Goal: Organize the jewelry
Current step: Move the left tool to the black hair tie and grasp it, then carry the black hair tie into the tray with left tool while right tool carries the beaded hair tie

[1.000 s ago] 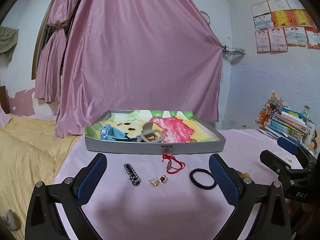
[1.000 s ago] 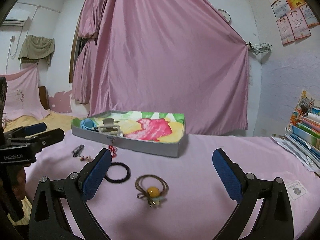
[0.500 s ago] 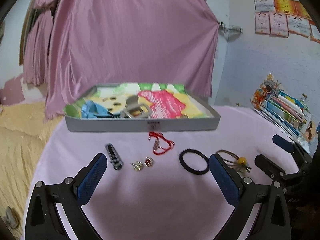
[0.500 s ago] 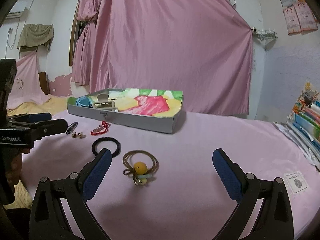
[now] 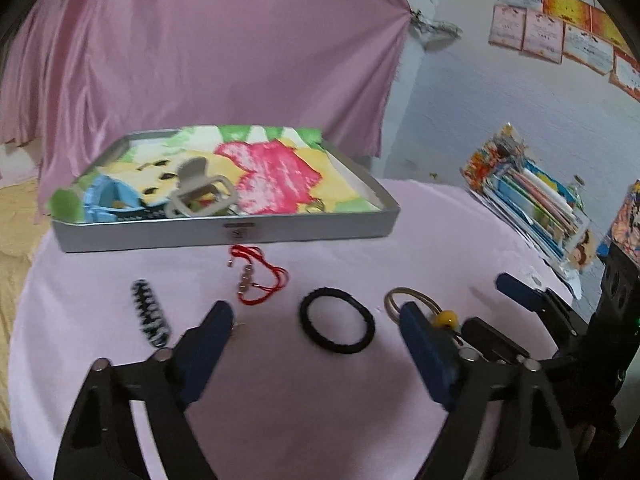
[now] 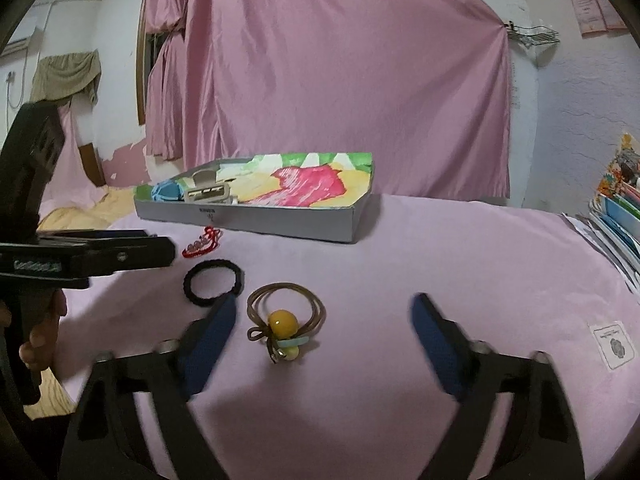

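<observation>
The left gripper (image 5: 316, 334) stands wide open over the pink table cloth (image 5: 320, 420), and it holds nothing. Between its blue pads, toward 12 o'clock, the black hair ring (image 5: 337, 319) lies flat on the cloth. The right pad covers the near part of the brown hair tie with the yellow bead (image 5: 445, 318), which lies just beside the black ring, at 3 o'clock from it. At 10 o'clock from the black ring lies the red cord bracelet (image 5: 260, 276), and at 9 o'clock, further out, the black-and-white braided piece (image 5: 150, 318).

The right gripper (image 6: 322, 326) is also wide open and holds nothing. In its view the brown hair tie (image 6: 285, 322) lies on the cloth between the two pads, nearer to the left one, and I cannot tell if it touches that pad. The black ring (image 6: 213, 281) is at 10 o'clock from the tie, close to it but apart.

The grey tray (image 5: 224, 234) stands at 12 o'clock, behind all these pieces. It has a colourful paper inside, with a grey hair claw (image 5: 200, 194) and a blue clip (image 5: 110, 198) on it. At 3 o'clock a stack of books (image 5: 532, 200) lies at the table edge.
</observation>
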